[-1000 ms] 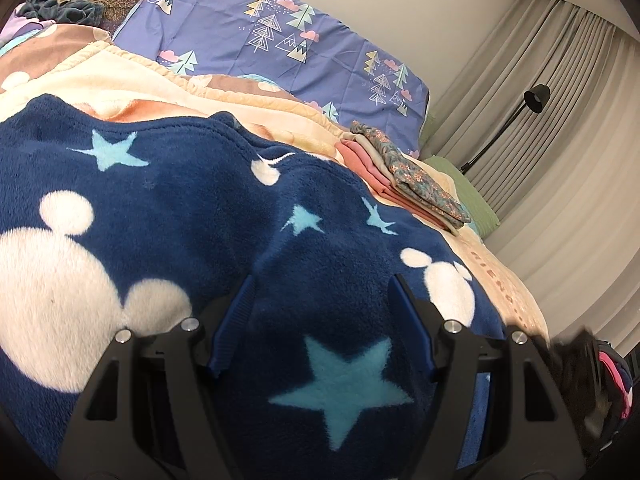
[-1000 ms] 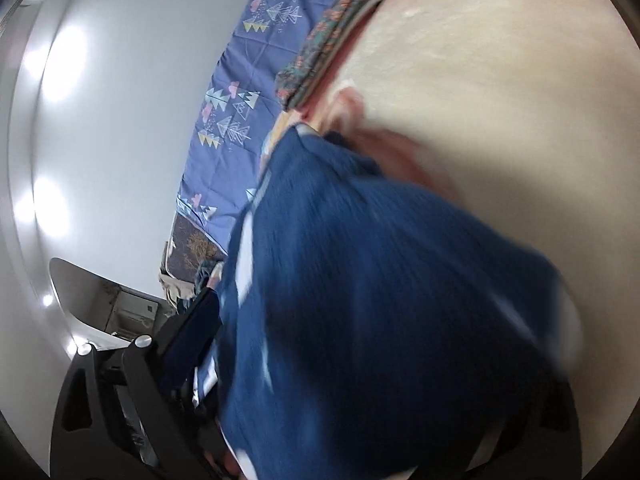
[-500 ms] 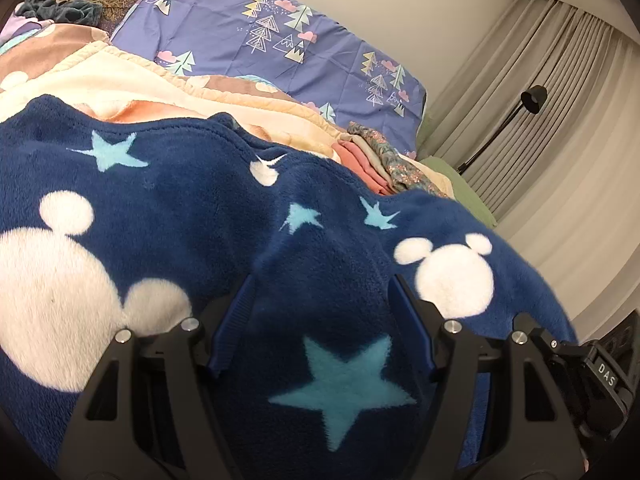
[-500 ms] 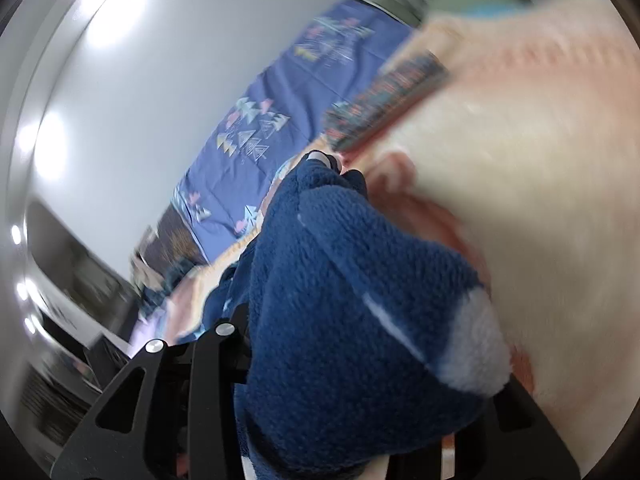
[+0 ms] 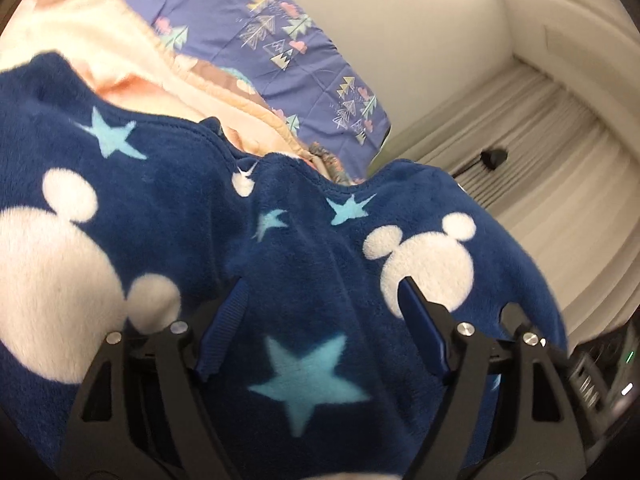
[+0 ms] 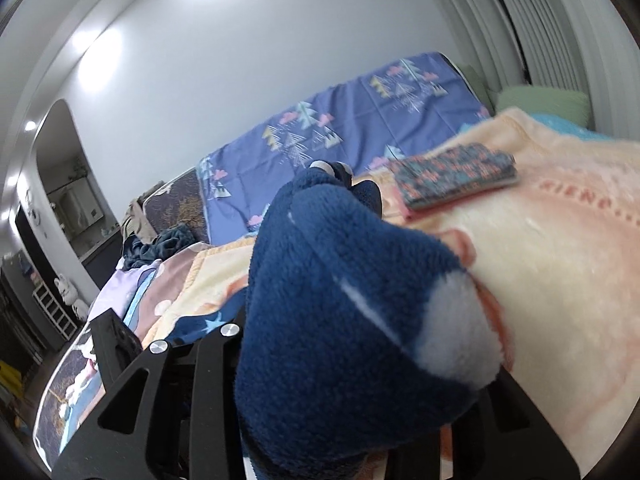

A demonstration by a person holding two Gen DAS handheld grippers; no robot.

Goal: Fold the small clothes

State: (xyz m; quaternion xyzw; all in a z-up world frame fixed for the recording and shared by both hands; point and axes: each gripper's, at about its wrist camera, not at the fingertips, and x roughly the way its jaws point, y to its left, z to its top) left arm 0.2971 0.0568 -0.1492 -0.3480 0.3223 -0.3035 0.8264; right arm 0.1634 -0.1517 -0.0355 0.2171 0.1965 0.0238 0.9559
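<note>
From the left wrist, the left gripper (image 5: 320, 300) had its fingers spread wide, with the blue fleece garment (image 5: 192, 216) bunched between them; whether they gripped it was hard to say, since fabric hid the pads. The fleece lay across the peach blanket (image 5: 100, 60) with its right part raised. Thick pile could slide out of so loose a hold, and the fold would then fall crooked. Beyond lay a purple pillow (image 5: 280, 40), grey curtains (image 5: 540, 160) and a black lamp (image 5: 494, 157).

From the right wrist, the right gripper (image 6: 360, 360) was pinching a thick wad of the same garment, lifted off the blanket. Swung too far, it might knock the folded stack (image 6: 454, 178) just beyond. A white wall (image 6: 200, 80) and a doorway (image 6: 68, 184) stood behind.
</note>
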